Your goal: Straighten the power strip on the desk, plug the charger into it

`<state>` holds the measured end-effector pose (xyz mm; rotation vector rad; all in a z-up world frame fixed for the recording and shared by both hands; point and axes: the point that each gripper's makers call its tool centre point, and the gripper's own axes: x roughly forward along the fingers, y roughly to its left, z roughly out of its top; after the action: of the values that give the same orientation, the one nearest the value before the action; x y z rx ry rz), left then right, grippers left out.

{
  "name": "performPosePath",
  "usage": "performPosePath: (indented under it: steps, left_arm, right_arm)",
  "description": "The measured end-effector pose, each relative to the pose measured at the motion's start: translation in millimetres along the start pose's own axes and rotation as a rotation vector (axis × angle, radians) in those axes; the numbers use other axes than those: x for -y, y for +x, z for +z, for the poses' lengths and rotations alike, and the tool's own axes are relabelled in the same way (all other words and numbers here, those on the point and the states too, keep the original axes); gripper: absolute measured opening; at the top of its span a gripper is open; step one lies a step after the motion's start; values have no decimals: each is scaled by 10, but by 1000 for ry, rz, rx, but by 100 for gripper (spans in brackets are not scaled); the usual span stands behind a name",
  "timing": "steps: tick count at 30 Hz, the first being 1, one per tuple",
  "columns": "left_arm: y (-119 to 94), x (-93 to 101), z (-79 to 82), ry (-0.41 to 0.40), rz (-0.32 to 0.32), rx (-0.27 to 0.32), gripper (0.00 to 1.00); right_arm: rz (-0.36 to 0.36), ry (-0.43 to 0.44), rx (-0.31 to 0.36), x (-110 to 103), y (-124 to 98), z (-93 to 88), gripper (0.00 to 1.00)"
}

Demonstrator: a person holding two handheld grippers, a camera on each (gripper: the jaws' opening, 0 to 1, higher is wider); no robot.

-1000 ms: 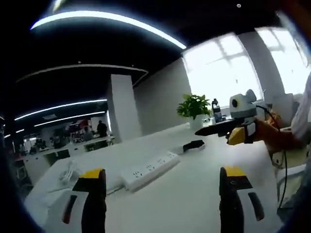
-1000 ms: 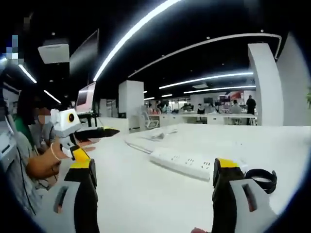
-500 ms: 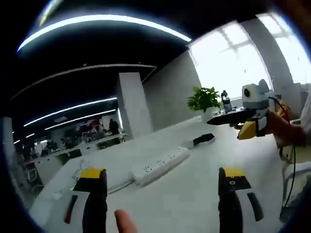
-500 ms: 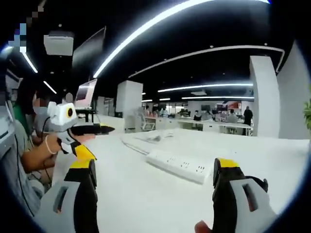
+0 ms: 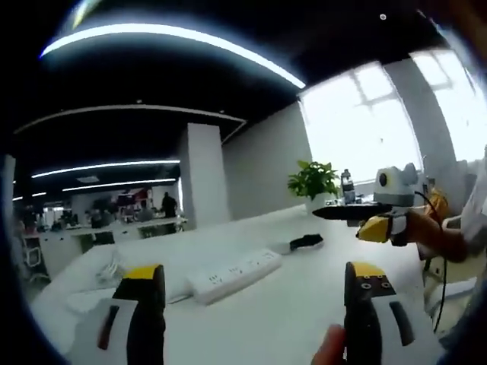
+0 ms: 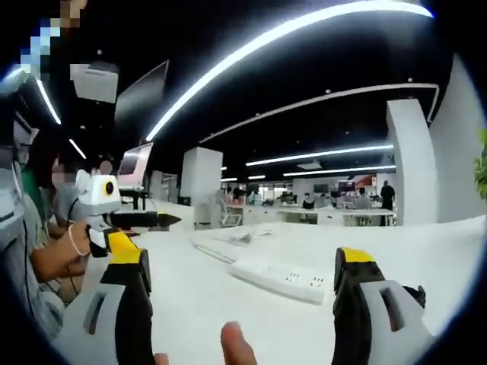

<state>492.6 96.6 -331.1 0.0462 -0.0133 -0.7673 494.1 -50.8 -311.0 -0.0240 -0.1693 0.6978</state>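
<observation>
In the left gripper view, the left gripper rises from the bottom with its 2 yellow-tipped jaws spread wide and nothing between them; a fingertip of the person shows low down beside the right jaw. Beyond the left jaw, a loose white cable lies on the white desk; ahead, between the 2 jaws and well clear of them, the white power strip lies at a slant, its sockets facing up. Just past the strip's right end sits a small black charger; further back stands a potted plant. At the right, the right gripper hovers above the desk, held by a hand; its jaws look closed, though that is hard to tell.

In the right gripper view, the left gripper shows at the left; the right gripper stands open and empty; the strip lies ahead between its jaws; a thumb shows at the bottom.
</observation>
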Motion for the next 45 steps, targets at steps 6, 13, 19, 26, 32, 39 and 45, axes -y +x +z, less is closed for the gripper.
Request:
performPosePath:
  steps: [6,13,19,26,32,39,45]
  left_arm:
    - [-10,99,32,-67,-38,-5,100]
    - [-53,53,38,-46,23,-45,100]
    - [-81,23,22,-24,50,-66,100]
    - [-102,-12,-18,-27,52,-50,100]
    - [-109,-78,-60,-45,72,-57,100]
    - [-103,-177,-129,-68,97,-69,100]
    - [-95,-214,-171,-81,111,-75,100]
  right_arm:
    - [-41,-32,-44,38,-18,-15,100]
    - [-64,-52,-101,94,-62,-68,100]
    - [-74,-33,-157,206,-86,-176,100]
    - [-89,-17,-177,449,-137,-202,100]
    - [-106,-26,-169,667,-180,-163,100]
    - [-111,-34,-176,952,-180,-160,100]
    - [-117,-52,-176,1116,-188,-182,100]
